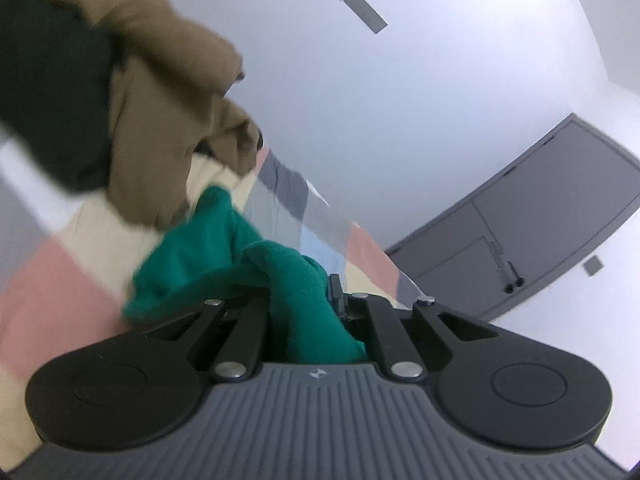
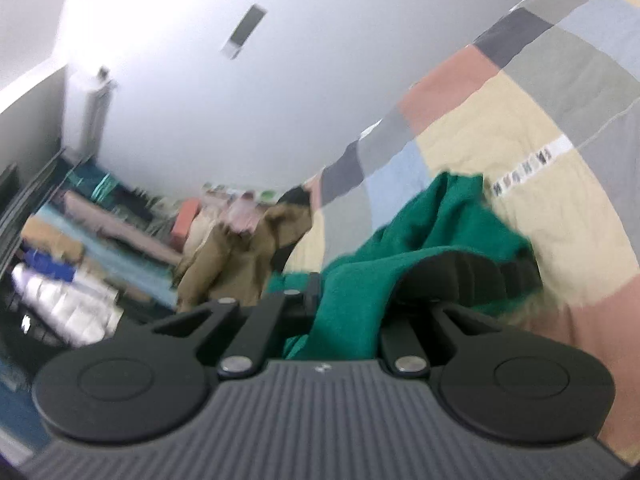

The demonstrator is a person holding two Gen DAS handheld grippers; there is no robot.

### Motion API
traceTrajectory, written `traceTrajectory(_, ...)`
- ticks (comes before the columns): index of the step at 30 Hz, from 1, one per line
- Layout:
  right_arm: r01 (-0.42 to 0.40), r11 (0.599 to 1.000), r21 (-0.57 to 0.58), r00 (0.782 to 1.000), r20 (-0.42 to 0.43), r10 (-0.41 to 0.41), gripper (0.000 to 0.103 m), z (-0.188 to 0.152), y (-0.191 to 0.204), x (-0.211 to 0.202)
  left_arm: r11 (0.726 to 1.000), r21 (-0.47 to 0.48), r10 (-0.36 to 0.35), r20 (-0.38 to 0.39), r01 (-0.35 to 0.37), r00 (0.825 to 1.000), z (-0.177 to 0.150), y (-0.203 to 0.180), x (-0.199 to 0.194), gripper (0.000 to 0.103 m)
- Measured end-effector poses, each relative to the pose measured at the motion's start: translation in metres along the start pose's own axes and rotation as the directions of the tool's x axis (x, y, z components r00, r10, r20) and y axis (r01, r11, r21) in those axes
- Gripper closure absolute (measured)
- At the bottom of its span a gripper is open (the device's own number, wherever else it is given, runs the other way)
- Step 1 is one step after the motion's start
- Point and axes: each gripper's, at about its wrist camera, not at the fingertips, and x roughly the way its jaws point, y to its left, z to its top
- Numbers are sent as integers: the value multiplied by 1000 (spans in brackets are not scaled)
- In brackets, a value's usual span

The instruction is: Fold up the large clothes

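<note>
Both the left gripper and right gripper have jaws clamped on the bunched green garment, its long axis unclear.

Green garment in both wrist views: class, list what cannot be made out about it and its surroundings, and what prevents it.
- Left wrist view: the left gripper fingertips, buried in the green garment.
- Right wrist view: the right gripper fingertips, covered by the same cloth.
- Both views: the garment's type and full shape, bunched and cut off.
- Right wrist view: the shelf items, too blurred.
- Left wrist view: the brown garment, blurred.
</note>
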Motion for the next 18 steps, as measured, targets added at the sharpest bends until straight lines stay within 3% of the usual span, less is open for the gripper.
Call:
traceTrajectory(4,67,997,26,997,45,-68,94,41,-8,50,996,78,36,55,-40,998,36,-6,68,93)
traceTrajectory(10,169,984,60,983,60,-173,94,85,-41,142,991,91,90,110,-100,990,62,21,187,93)
traceTrajectory(18,262,964,47,965,3,-262,94,101,-109,258,966,101,239,13,-239,971,63,95,316,93)
